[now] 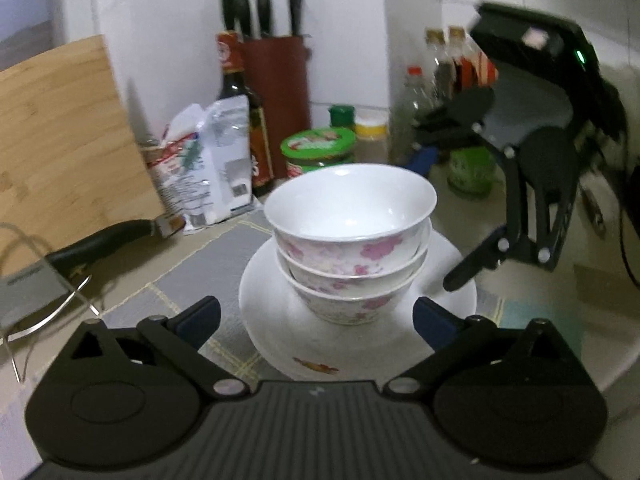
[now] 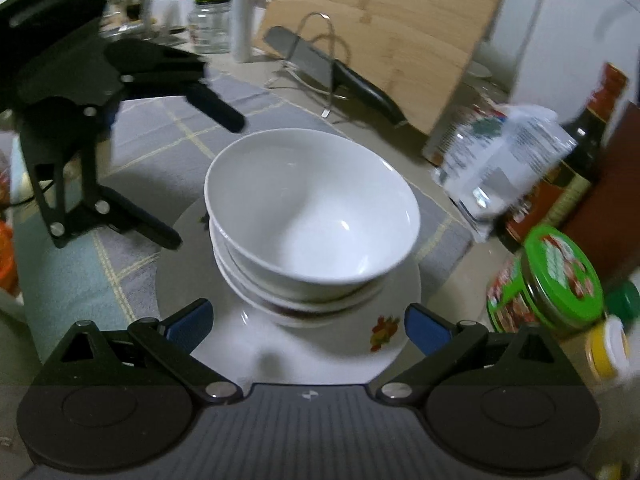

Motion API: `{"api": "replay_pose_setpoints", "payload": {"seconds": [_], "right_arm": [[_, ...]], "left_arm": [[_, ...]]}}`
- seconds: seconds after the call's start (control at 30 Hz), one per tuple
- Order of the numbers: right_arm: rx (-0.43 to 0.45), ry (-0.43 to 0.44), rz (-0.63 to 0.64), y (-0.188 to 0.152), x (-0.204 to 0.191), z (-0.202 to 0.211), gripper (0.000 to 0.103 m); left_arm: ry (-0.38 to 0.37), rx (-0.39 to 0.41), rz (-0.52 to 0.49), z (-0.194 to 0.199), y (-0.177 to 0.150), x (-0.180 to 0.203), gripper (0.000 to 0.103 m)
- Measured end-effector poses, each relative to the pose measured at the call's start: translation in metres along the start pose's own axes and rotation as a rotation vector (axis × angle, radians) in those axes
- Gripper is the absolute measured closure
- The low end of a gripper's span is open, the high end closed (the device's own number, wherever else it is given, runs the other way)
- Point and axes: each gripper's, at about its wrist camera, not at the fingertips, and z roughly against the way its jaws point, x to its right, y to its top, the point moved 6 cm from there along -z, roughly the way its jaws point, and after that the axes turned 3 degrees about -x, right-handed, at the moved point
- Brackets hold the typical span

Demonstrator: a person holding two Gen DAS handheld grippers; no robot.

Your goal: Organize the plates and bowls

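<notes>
Three white bowls with pink flowers sit nested on a short stack of white plates on a grey checked mat. From above, the top bowl is empty, and the top plate shows a red-orange flower print. My left gripper is open, its blue pads on either side of the plates' near rim and clear of them. My right gripper is open too, on the opposite side of the stack. Each gripper shows in the other's view, the right gripper and the left gripper, both empty.
A wooden cutting board leans on the wall, with a cleaver on a wire rack in front of it. Behind the stack stand a white bag, a dark sauce bottle, a knife block, a green-lidded jar and several bottles.
</notes>
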Motion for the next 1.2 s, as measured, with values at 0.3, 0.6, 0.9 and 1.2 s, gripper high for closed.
{"api": "replay_pose_setpoints", "payload": {"seconds": [0.3, 0.6, 0.9, 1.2], "right_arm": [[-0.014, -0.190, -0.308, 0.000, -0.034, 0.015, 0.000], [-0.018, -0.470, -0.737, -0.004, -0.076, 0.037, 0.000], [0.044, -0.558, -0.901, -0.006, -0.131, 0.072, 0.000], [0.088, -0.590, -0.917, 0.004, -0.162, 0.097, 0.000]], "left_arm": [[0.169, 0.019, 0.146, 0.026, -0.009, -0.008, 0.001], [0.250, -0.019, 0.272, 0.073, -0.021, 0.006, 0.001], [0.285, -0.077, 0.372, 0.115, -0.037, 0.003, 0.001], [0.290, -0.062, 0.414, 0.150, -0.040, 0.002, 0.001]]}}
